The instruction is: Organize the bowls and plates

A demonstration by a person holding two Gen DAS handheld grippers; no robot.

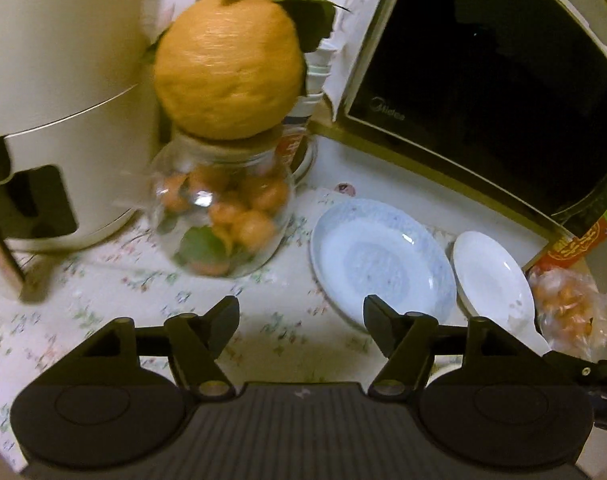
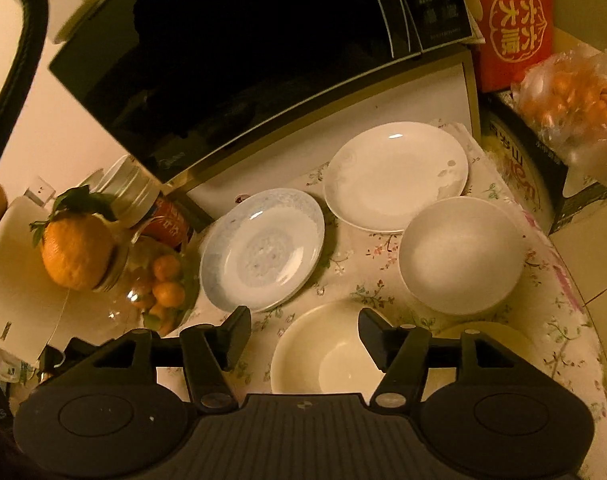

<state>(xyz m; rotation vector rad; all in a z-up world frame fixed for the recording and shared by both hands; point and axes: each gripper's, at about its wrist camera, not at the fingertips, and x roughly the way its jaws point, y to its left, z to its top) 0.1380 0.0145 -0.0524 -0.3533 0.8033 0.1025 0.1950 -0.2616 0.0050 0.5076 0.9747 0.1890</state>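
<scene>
Hovering closest, the right gripper (image 2: pixel 304 330) is gaping wide and empty over a cream bowl (image 2: pixel 327 354) near the table's front edge; the left gripper (image 1: pixel 301 322), equally open, is nearing the blue plate (image 1: pixel 379 260). Any careless sweep risks toppling the fruit-topped jar (image 1: pixel 221 216).

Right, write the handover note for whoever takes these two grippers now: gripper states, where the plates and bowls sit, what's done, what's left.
Left gripper: open, empty, above the floral cloth near the blue-patterned plate.
Right gripper: open, empty, over the cream bowl.
Blue-patterned plate lies beside the glass jar; the white plate sits in front of the microwave; the white bowl is near the cloth's right edge.
Done: nothing stacked yet; all four pieces lie apart.
Left: probably stack plate on plate, bowl in bowl.
</scene>
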